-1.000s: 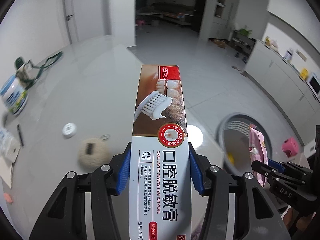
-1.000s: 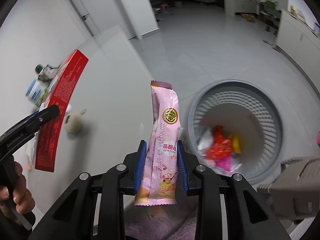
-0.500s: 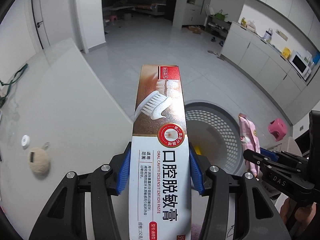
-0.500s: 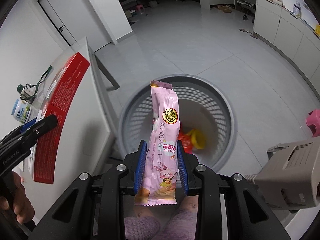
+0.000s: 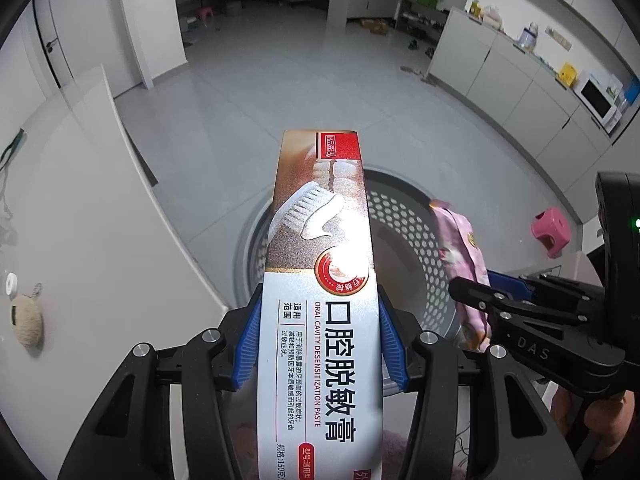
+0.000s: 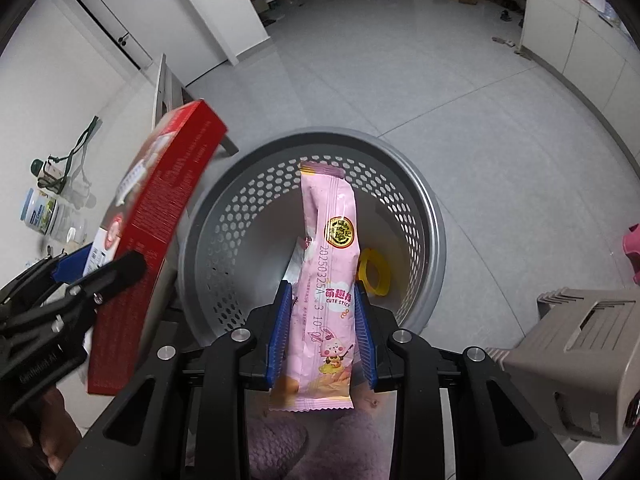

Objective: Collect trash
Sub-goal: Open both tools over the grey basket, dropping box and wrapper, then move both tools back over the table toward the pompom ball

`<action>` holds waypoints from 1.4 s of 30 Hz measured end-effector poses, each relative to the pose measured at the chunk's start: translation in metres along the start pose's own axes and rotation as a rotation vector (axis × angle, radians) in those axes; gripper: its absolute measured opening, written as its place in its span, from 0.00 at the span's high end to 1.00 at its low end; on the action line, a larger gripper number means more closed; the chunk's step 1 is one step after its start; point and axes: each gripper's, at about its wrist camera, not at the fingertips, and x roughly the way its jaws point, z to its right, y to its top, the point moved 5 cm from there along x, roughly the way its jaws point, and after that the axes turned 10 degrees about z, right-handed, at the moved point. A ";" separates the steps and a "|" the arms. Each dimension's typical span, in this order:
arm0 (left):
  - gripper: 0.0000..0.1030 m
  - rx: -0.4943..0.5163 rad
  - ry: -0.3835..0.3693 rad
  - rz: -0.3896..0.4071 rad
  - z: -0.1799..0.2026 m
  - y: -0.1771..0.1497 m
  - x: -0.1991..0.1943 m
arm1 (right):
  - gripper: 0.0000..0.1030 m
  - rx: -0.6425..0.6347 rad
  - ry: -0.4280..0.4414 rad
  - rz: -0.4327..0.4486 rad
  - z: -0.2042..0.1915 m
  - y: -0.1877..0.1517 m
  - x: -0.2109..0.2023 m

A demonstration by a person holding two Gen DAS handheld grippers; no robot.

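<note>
We hold the left gripper clamped on a toothpaste box, its blue pads pressing both long sides, and the box's far end reaches over the rim of a grey perforated bin that stands on the floor. Our right gripper is closed tight on a pink snack wrapper, which hangs right above the bin's opening. Down inside the bin we see a yellow ring. The floor is pale grey tile, glossy, with faint grout lines. To the left runs a white table, its edge just beside the bin; on it lie a fuzzy beige ball and a small white cap, close together. Along the right wall stand white cabinets with a microwave on top. A pink stool sits on the floor beyond the bin.
</note>
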 end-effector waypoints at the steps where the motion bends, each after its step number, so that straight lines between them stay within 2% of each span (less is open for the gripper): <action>1: 0.51 0.000 0.001 -0.009 0.001 -0.001 0.003 | 0.71 0.000 0.002 -0.004 -0.002 0.002 0.001; 10: 0.51 -0.012 0.023 -0.059 0.007 -0.005 0.018 | 0.70 -0.017 0.028 -0.047 0.000 0.005 0.021; 13: 0.50 -0.024 0.031 -0.066 0.006 -0.005 0.018 | 0.63 -0.020 0.036 -0.049 0.001 0.008 0.024; 14: 0.49 -0.028 0.028 -0.067 0.005 -0.001 0.020 | 0.57 -0.021 0.039 -0.046 0.001 0.010 0.024; 15: 0.45 -0.034 0.027 -0.067 0.004 -0.001 0.019 | 0.50 -0.022 0.040 -0.044 0.003 0.010 0.024; 17: 0.39 -0.039 0.038 -0.059 0.000 0.002 0.015 | 0.46 -0.023 0.042 -0.034 0.003 0.012 0.024; 42: 0.39 -0.055 0.087 -0.016 0.000 0.001 0.002 | 0.46 -0.028 0.044 -0.017 0.005 0.010 0.014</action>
